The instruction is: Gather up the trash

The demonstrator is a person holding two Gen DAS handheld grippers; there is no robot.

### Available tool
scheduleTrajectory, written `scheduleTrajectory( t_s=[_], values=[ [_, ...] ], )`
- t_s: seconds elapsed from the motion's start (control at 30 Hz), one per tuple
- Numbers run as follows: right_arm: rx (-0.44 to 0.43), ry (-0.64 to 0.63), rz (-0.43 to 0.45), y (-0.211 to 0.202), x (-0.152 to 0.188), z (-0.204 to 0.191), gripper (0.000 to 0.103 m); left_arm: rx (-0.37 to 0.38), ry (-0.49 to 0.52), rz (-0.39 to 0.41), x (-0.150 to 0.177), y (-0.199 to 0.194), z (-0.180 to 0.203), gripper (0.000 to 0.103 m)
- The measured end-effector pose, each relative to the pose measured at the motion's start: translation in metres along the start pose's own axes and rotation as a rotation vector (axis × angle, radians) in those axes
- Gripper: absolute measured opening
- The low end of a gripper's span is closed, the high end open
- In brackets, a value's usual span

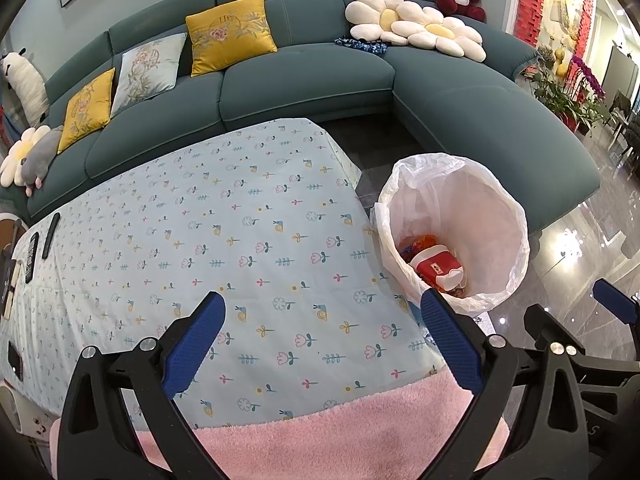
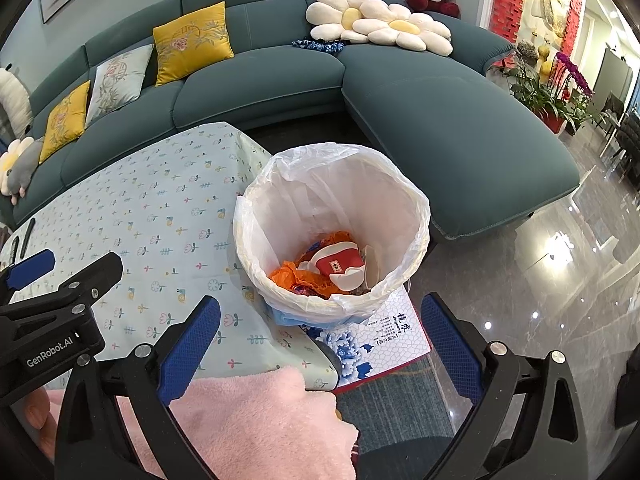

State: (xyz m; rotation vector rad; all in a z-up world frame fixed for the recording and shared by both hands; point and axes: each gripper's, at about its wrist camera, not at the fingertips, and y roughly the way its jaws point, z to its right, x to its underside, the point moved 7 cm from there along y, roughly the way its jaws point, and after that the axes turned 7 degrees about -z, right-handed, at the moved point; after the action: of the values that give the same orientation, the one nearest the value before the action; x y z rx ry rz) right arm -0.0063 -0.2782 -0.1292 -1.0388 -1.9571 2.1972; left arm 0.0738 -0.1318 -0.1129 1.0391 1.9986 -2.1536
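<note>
A white-lined trash bin (image 1: 500, 216) (image 2: 400, 184) stands on the floor at the right end of the table. Inside it lie a red and white carton (image 1: 434, 266) (image 2: 340, 262) and an orange wrapper (image 2: 296, 274). My left gripper (image 1: 324, 344) is open and empty above the flowered tablecloth (image 1: 224, 240) (image 2: 152, 216), left of the bin. My right gripper (image 2: 320, 344) is open and empty, just in front of the bin. The right gripper also shows at the right edge of the left wrist view (image 1: 568, 344); the left one shows at the left edge of the right wrist view (image 2: 56, 276).
A teal sofa (image 1: 304, 76) (image 2: 440, 128) with cushions curves behind the table and bin. Remote controls (image 1: 40, 244) lie at the table's left end. A pink fluffy cloth (image 1: 320, 436) (image 2: 256, 424) covers the near edge. A blue-flowered box (image 2: 380, 340) sits under the bin. Glossy floor (image 2: 540, 280) lies to the right.
</note>
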Motion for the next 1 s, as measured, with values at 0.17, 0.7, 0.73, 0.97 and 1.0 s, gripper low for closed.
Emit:
scheduleTrajectory(
  t_s=[0.17,0.7,0.73,0.97,1.0],
  values=[
    [0.0,0.002,-0.001,0.0,0.0003,0.0002,0.096,-0.001,0.002,0.001,0.0009,0.0008,0.0005,0.094],
    [0.0,0.004,-0.001,0.0013,0.0019,0.0007,0.096,0.0,0.008,-0.006,0.0054,0.0046,0.0004,0.094],
    [0.0,0.004,-0.001,0.0012,0.0018,0.0007,0.096,0.0,0.007,-0.006,0.0052,0.0045,0.0005,0.094],
    [-0.001,0.005,-0.001,0.0012,0.0016,0.0008,0.096,-0.001,0.008,-0.005,0.0056,0.0045,0.0005,0.094],
    [-0.001,0.006,-0.002,0.0012,0.0018,0.0008,0.096,0.0,0.007,-0.006,0.0066,0.0046,0.0004,0.094]
  ],
)
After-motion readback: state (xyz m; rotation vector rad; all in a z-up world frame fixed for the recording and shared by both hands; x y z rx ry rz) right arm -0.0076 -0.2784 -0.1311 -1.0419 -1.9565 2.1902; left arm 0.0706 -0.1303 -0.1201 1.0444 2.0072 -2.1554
